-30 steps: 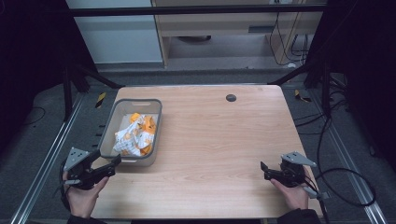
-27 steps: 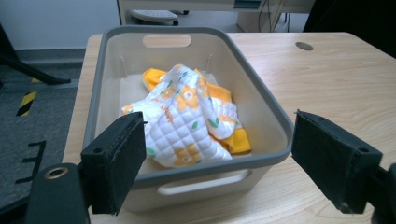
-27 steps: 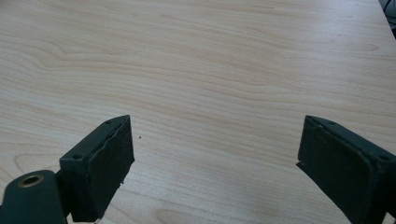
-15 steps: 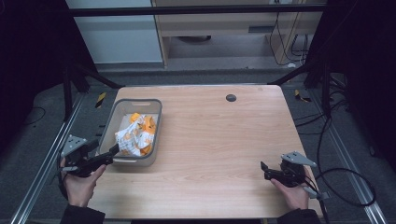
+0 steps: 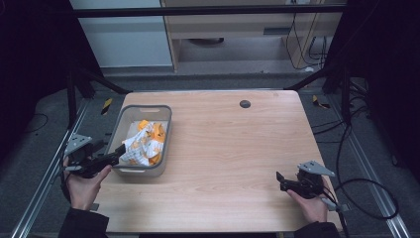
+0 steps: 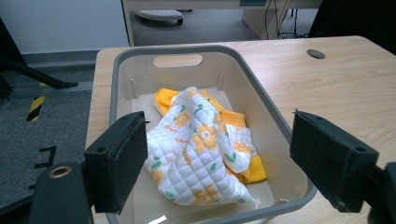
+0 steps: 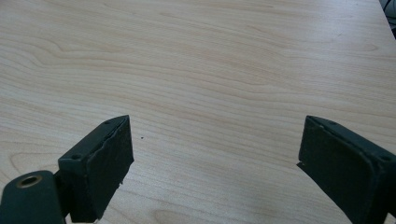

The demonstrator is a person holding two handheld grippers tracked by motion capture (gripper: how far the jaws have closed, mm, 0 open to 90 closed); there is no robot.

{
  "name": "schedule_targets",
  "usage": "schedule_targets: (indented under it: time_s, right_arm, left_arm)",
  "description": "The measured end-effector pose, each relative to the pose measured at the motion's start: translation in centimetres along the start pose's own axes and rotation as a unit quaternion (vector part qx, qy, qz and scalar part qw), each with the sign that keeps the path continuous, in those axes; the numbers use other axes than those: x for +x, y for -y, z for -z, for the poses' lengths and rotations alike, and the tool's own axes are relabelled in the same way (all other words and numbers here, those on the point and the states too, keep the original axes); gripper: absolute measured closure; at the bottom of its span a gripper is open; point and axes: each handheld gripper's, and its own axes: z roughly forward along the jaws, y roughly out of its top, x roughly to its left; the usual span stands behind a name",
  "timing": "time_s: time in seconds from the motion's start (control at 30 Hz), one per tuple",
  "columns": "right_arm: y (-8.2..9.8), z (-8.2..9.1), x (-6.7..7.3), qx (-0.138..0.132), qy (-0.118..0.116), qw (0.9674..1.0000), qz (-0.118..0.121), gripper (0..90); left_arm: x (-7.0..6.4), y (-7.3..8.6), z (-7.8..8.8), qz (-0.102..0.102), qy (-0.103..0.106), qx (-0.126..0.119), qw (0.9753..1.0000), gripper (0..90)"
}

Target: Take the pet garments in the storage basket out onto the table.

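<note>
A grey plastic bin (image 5: 164, 117) stands on the left of the wooden table (image 5: 237, 148). Inside lies a crumpled white quilted cloth with orange flowers (image 5: 141, 148), partly over an orange cloth (image 5: 155, 131). The same bin (image 6: 261, 100) and quilted cloth (image 6: 196, 149) appear in the left gripper view. My left gripper (image 5: 117, 152) is at the bin's near left corner, pointing into it, open with nothing between its jaws; it is also seen from its own camera (image 6: 217, 158). My right gripper (image 5: 281, 180) rests low over the near right of the table, open and empty (image 7: 215, 158).
A dark round hole (image 5: 244, 103) is in the table's far side. Metal rails run along both sides below the table. A cabinet and cables stand beyond the far edge. Bare wood stretches between the bin and my right gripper.
My left gripper has moved up and away from the near edge to the bin's near left corner. The right gripper has stayed still.
</note>
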Motion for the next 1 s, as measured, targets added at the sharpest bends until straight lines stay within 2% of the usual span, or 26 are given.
schedule_targets:
  time_s: [0.13, 0.43, 0.7, 0.83, 1.0]
  right_arm:
    - [0.0, 0.0, 0.0, -0.001, -0.002, 1.0, 0.0, 10.0]
    - [0.0, 0.0, 0.0, -0.003, -0.003, 1.0, 0.001, 10.0]
    - [-0.1, 0.0, 0.0, -0.003, -0.003, 1.0, 0.001, 10.0]
    - [-0.1, 0.0, 0.0, -0.004, -0.003, 1.0, 0.003, 10.1]
    - [-0.1, -0.1, 0.0, -0.002, -0.005, 1.0, 0.004, 10.2]
  left_arm:
    - [-0.1, -0.4, -0.4, -0.007, 0.001, 0.009, 0.9999, 18.3]
    - [0.1, -1.2, -1.2, -0.007, -0.001, 0.025, 0.9997, 18.1]
    - [0.1, -2.4, -2.1, -0.021, -0.001, 0.053, 0.9983, 18.0]
    - [-0.2, -3.1, -2.8, -0.032, -0.003, 0.073, 0.9968, 17.8]
    - [-0.5, -3.8, -3.7, -0.042, 0.007, 0.096, 0.9945, 17.7]
